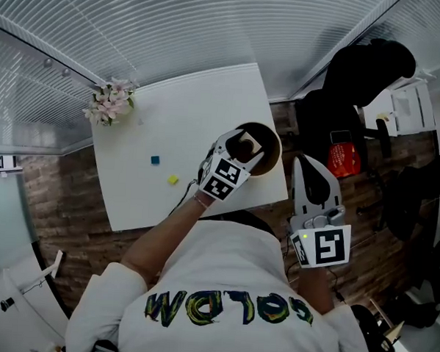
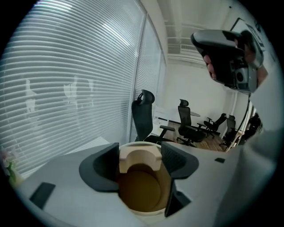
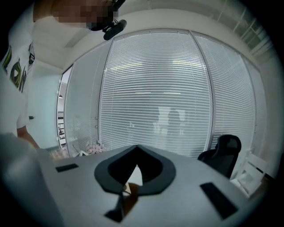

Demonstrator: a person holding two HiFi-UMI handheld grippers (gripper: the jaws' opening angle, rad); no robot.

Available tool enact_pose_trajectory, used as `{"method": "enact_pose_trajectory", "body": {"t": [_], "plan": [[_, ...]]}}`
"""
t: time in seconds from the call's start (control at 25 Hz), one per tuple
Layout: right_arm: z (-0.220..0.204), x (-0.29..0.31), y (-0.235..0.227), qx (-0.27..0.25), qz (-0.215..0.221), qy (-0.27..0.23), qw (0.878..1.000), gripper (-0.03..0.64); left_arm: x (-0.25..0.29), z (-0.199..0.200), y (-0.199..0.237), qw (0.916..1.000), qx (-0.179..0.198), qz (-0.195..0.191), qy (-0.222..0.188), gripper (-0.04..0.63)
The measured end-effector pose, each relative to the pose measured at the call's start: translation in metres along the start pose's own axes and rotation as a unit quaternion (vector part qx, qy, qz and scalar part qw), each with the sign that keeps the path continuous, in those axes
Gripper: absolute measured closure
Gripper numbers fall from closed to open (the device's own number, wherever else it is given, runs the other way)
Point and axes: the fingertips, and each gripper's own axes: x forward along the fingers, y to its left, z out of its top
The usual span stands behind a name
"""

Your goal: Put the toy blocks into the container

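My left gripper (image 1: pixel 238 145) hangs over the round brown container (image 1: pixel 269 141) at the table's right edge. In the left gripper view its jaws (image 2: pixel 141 165) are shut on a cream arch-shaped block (image 2: pixel 140 158), directly above the container's brown inside (image 2: pixel 140 193). On the white table (image 1: pixel 186 111) lie a small blue block (image 1: pixel 155 160) and a yellow block (image 1: pixel 173 179), left of the container. My right gripper (image 1: pixel 301 165) is held off the table's right side; its jaws (image 3: pixel 135 153) meet at the tips with nothing between them.
A bunch of pale flowers (image 1: pixel 110 102) stands at the table's far left corner. Slatted blinds (image 1: pixel 176 29) run behind the table. Black office chairs (image 1: pixel 369 76) and a red object (image 1: pixel 343 159) stand on the wooden floor to the right.
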Motion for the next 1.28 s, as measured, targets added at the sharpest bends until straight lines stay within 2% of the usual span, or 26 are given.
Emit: {"method": "enact_pose_trajectory", "body": {"t": [0.4, 0.68, 0.8, 1.0, 1.28], "plan": [[0.005, 0.005, 0.004, -0.005, 0.014, -0.004, 1.0, 0.609, -0.014, 0.014, 0.006, 0.9997, -0.001, 0.014, -0.02, 0.301], [0.011, 0.015, 0.016, -0.013, 0.038, -0.01, 0.999, 0.609, -0.065, 0.047, 0.023, 0.9958, -0.027, 0.055, -0.069, 0.302], [0.016, 0.022, 0.027, -0.018, 0.054, -0.013, 0.998, 0.609, -0.099, 0.063, 0.035, 0.9904, -0.044, 0.082, -0.103, 0.323], [0.024, 0.038, 0.052, -0.026, 0.089, -0.02, 0.995, 0.609, -0.163, 0.08, 0.06, 0.9763, -0.069, 0.139, -0.151, 0.341], [0.034, 0.062, 0.101, -0.038, 0.158, -0.029, 0.986, 0.609, -0.237, 0.071, 0.088, 0.9573, -0.092, 0.211, -0.175, 0.342]]}}
